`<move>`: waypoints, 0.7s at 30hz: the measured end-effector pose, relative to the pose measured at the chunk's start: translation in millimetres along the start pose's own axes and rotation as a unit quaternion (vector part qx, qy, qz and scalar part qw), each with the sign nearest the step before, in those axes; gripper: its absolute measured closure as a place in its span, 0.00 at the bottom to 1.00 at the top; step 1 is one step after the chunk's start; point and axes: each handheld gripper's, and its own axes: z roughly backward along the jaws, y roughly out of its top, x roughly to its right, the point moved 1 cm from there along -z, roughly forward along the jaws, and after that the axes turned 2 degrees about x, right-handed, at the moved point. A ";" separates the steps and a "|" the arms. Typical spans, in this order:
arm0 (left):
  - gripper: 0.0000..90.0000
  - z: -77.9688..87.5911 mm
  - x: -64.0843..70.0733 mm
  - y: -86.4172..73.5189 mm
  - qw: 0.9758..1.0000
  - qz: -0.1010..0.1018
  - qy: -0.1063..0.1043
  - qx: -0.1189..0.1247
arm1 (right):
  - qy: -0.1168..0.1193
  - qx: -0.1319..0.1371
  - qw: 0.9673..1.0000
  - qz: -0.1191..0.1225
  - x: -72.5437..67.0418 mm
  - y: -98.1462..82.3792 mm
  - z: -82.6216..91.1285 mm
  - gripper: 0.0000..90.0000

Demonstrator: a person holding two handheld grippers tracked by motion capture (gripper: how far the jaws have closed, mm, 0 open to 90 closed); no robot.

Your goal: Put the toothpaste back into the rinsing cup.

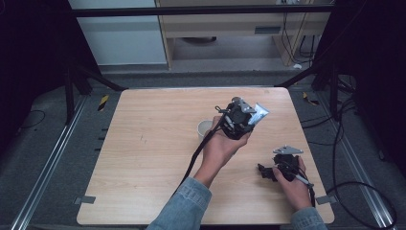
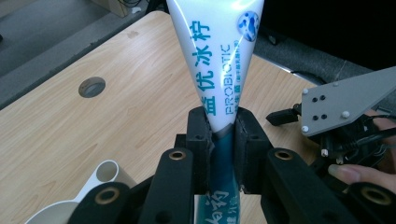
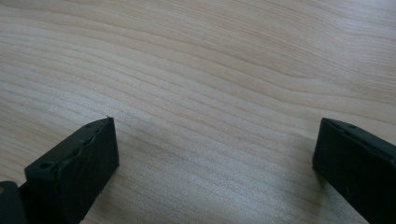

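Left hand-held gripper (image 2: 219,135) – jaws pinched on a toothpaste tube (image 2: 217,60), gripped near its teal end, with the white printed body and flat crimped end standing out beyond the pads. In the high view the tube (image 1: 259,113) is seen carried above the tabletop (image 1: 153,143), toward the far right part of it, clear of the wood.

A white cup (image 1: 205,128) is noted on the tabletop just beside the left hand (image 1: 221,146); in the left gripper view the white cup (image 2: 100,186) lies low at the left, below the jaws, handle toward the camera.

Right hand-held gripper (image 1: 264,171) – rested near the front right of the tabletop, jaws spread wide, nothing between them; bare wood grain (image 3: 210,93) is seen between its pads (image 3: 74,168).

Step judged in hand: the tube has been picked up and is being carried, not yet set down or passed over. If the cup is the target – a judgement only – the next move calls for the tube to be brought over the rim and tipped end-down before the pinch is eased. Care is needed, since the grip is on a narrow, soft part and the tube could swing or slip.
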 end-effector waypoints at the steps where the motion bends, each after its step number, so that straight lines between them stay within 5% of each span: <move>1: 0.87 0.0 0.0 0.0 1.000 0.000 0.000 0.000 | 0.000 0.000 1.000 0.000 0.0 0.0 0.0 0.01; 14: 0.87 24.6 -21.7 12.8 0.998 0.017 0.040 0.049 | 0.000 0.000 1.000 0.000 0.0 0.0 0.0 0.01; 21: 0.87 37.3 -32.6 16.2 0.996 0.030 0.039 0.076 | 0.000 -0.001 1.000 -0.001 -0.1 0.0 0.1 0.01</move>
